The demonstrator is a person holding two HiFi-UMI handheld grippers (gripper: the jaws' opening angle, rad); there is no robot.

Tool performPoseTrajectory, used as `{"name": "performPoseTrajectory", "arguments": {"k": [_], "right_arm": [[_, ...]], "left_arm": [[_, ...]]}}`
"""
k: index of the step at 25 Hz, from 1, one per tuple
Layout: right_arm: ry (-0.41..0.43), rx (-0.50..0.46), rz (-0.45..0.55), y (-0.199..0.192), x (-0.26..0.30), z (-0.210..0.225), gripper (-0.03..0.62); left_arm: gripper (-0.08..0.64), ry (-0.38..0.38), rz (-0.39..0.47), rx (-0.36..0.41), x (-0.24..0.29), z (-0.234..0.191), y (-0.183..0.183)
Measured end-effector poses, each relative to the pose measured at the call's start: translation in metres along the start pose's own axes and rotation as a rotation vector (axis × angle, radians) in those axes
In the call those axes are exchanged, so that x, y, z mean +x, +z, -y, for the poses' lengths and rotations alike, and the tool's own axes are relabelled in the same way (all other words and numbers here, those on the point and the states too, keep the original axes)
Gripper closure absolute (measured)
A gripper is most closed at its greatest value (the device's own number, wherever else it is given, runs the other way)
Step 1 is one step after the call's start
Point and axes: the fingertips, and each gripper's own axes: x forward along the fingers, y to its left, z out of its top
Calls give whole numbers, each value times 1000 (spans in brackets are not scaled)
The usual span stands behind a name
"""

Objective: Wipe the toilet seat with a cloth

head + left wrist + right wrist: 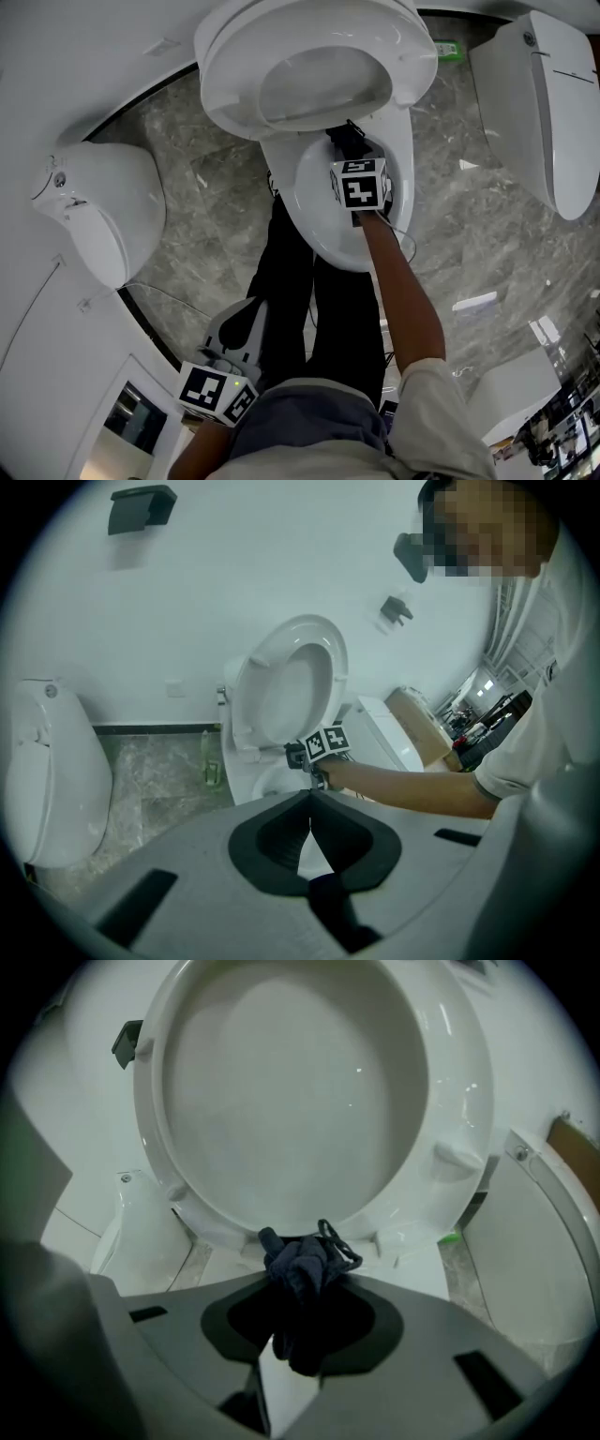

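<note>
Bunching out of the right gripper (351, 152), whose jaws are clamped on it, the dark cloth (302, 1269) sits just in front of the lower edge of the toilet seat (459, 1082); whether it touches cannot be told. The seat stands raised over the white bowl (314, 236), and the gripper reaches in above that bowl. The left gripper (309, 804) is held back near the person's waist, jaws pressed together with nothing between them. Two more toilets (103, 206) (544, 103) flank it on the grey marble floor (216, 187).
</note>
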Motion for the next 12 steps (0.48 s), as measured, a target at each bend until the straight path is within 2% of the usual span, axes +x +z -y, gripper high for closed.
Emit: {"name": "performPoseTrajectory", "arguments": {"k": [4,12], "right_arm": [[-40,5,2,4,-11,27,491],[-101,-30,19,21,-34,64,491]], "left_arm": [[551,-19,0,10,1,14,0],[551,-32,3,-23,-1,22,-4]]}}
